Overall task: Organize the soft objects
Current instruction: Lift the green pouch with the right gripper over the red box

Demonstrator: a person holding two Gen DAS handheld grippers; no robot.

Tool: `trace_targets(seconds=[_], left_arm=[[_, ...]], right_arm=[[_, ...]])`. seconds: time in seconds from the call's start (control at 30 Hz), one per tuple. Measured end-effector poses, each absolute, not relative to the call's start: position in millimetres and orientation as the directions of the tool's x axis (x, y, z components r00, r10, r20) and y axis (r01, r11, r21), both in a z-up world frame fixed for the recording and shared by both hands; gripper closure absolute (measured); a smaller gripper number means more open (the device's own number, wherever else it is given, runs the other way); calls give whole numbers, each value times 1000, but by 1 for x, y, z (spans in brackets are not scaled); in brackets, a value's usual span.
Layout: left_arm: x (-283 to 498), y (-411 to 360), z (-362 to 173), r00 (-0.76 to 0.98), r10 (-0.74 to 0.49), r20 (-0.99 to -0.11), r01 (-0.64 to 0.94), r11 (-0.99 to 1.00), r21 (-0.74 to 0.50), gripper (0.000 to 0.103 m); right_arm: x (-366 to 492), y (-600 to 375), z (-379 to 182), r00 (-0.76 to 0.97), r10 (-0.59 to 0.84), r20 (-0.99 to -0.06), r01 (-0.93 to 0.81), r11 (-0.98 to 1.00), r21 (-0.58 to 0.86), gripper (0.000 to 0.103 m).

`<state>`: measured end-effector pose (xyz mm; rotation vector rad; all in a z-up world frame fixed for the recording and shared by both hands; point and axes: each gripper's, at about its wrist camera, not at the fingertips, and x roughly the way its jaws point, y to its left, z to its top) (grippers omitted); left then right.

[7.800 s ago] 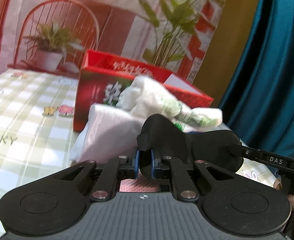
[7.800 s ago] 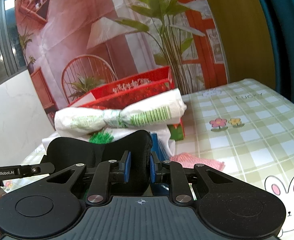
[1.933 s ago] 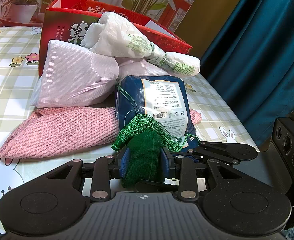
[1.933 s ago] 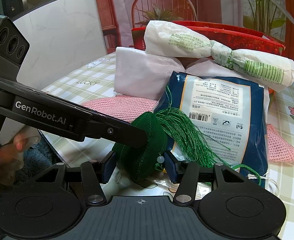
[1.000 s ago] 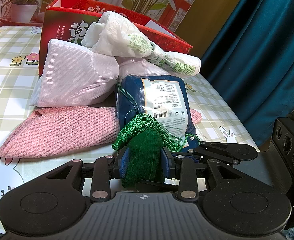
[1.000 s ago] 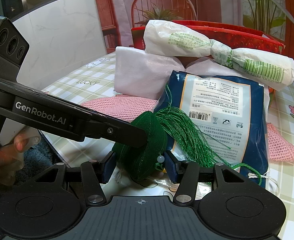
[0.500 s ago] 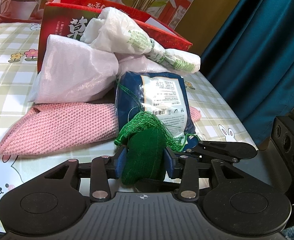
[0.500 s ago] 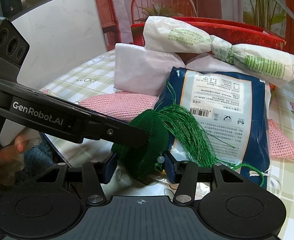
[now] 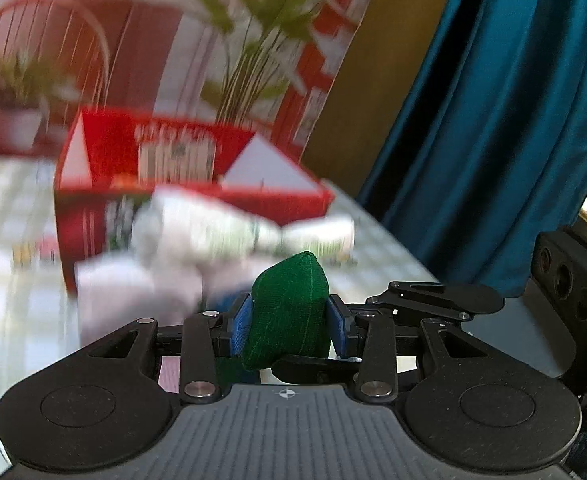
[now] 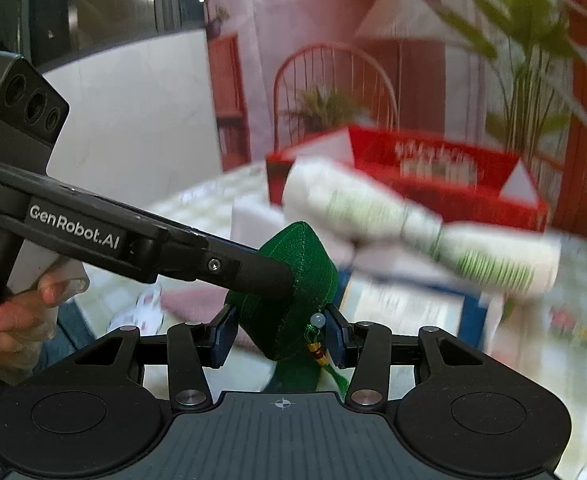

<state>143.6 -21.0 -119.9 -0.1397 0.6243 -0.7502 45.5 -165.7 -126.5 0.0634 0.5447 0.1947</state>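
I have both hand-held grippers, left (image 9: 289,322) and right (image 10: 281,334), clamped partway on one green pouch (image 9: 287,312) (background blurred).

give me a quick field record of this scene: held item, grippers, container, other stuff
held item: green pouch, with a bead and tassel
left gripper: shut on the pouch
right gripper: shut on the same pouch
container: red box, open, behind the pile
other items: white plastic bag, blue packet
image quality: background blurred
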Motion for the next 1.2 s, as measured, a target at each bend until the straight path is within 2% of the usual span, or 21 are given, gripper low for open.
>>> trace_targets(seconds=[0.2,0.4,0.67,0.83,1.0,1.2], left_arm=[[174,-32,-65,640,-665,-385,614,744,-263,61],[200,-58,-21,692,-636,-341,642,759,-114,61],[234,-88,-4,750,-592,-296,618,786,-5,61],[264,-104,-26,729,-573,-375,602,797,-47,61],[284,-121,-56,691,-554,-463,587,805,-88,61],[292,-137,-75,657,-553,-513,599,796,-92,60]], right_arm=[[76,-188,-75,891,183,-416,-178,983,50,60],[112,-214,-32,937,155,-313,-174,984,-34,60],[154,-252,-7,969,113,-221,-126,991,-42,60],[178,-271,-20,963,92,-254,-107,993,-47,60],[191,-285,-57,939,66,-338,-67,998,9,60],[191,-298,-88,911,24,-412,13,996,88,59]])
